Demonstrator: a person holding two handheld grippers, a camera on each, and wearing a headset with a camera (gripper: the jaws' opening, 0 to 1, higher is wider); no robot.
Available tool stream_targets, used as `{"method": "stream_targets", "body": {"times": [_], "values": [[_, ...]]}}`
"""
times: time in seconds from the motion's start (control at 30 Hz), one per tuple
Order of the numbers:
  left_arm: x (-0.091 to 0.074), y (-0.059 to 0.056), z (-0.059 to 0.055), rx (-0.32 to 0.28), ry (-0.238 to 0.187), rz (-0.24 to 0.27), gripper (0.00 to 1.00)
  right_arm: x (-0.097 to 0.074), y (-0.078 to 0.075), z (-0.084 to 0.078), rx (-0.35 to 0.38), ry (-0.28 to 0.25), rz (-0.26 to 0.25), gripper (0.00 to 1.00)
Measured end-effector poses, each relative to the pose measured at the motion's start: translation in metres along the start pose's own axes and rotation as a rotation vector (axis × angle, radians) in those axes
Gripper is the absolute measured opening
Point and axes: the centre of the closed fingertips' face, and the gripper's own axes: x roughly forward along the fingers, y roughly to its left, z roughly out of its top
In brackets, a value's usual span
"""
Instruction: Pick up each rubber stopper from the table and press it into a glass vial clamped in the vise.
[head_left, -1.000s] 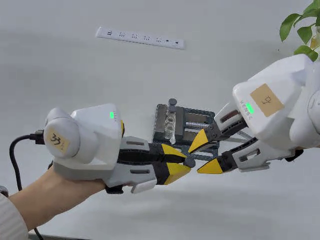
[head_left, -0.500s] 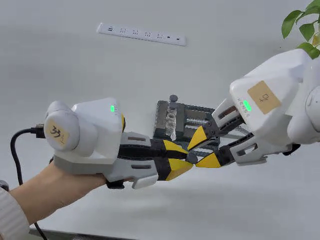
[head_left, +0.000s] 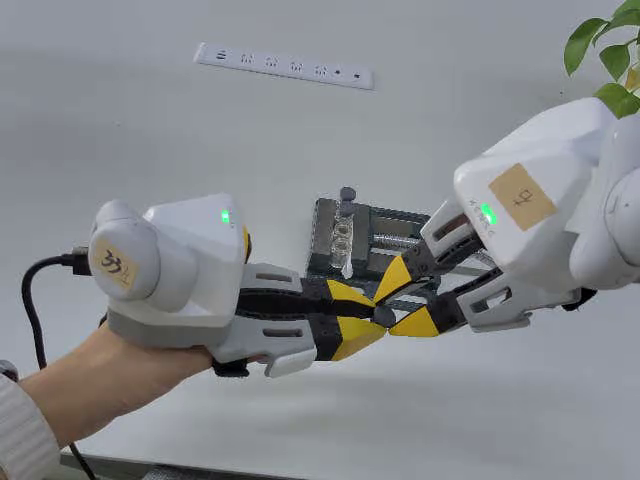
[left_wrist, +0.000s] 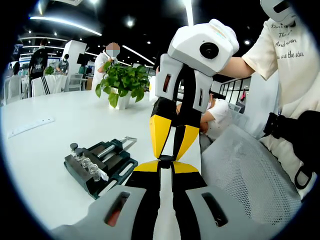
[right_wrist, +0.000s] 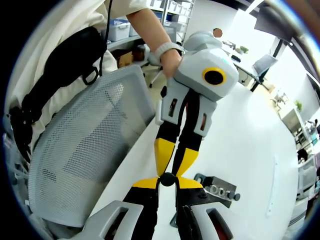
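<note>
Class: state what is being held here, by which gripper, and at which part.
A small dark rubber stopper, pinched by its sides between the yellow tips of the left gripper and, from the opposite side, the right gripper.

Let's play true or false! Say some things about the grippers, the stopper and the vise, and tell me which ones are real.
1. The left gripper and right gripper meet tip to tip at a dark stopper. True.
2. The vise is empty. False: glass vials stand in a row between its jaws.
3. A power strip lies on the table beyond the vise. True.
4. The stopper sits in a vial. False: it is up in the air between the gripper tips.
5. In the head view the plant is at the left. False: its leaves are in the top right corner.
</note>
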Motion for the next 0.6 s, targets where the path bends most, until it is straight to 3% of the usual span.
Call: {"method": "stream_targets", "body": {"times": [0.6], "values": [[0.0000, -0.0011, 0.0008, 0.032, 0.020, -0.017, 0.04, -0.0013, 0.0002, 0.0019, 0.059, 0.008, 0.029, 0.06]]}}
